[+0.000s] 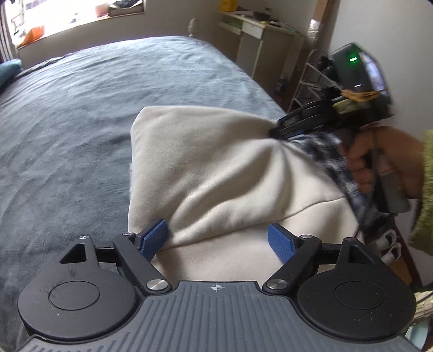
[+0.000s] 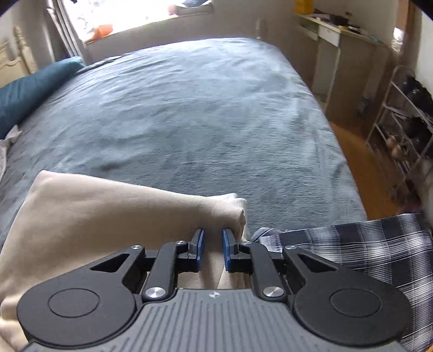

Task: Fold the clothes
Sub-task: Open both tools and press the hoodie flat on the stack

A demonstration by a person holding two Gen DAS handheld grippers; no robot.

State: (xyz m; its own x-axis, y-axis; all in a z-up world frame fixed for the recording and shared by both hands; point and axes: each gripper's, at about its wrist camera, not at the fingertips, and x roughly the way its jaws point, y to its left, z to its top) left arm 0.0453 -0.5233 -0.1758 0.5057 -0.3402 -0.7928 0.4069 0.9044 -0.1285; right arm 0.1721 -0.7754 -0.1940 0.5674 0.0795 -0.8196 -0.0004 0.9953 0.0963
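Covering most of the room is a bed (image 2: 189, 113) under a grey-blue fleece blanket (image 1: 94, 113), with a teal pillow (image 2: 32, 86) at its far left corner below the bright window (image 2: 130, 13). Along the right wall stand a pale table (image 2: 338, 35) littered with small items and a white wire shoe rack (image 2: 400, 121) on the wooden floor.

On the near part of the bed lies a cream sweatshirt (image 1: 216, 176), one layer of it pulled up into a taut peak so that creases fan out from the pinched spot. A blue-and-white plaid garment (image 2: 365, 251) lies just to its right, at the bed's near right corner.

The right gripper (image 2: 212, 249) has its blue pads drawn narrow, clamped on a fold of the cream sweatshirt; from the left wrist view it shows as a black tip biting the cloth's peak, with the person's right hand (image 1: 379, 162) around the handle. The left gripper (image 1: 216, 238) stands wide apart, its blue pads (image 1: 154, 238) on either side of the sweatshirt's near edge, gripping nothing.
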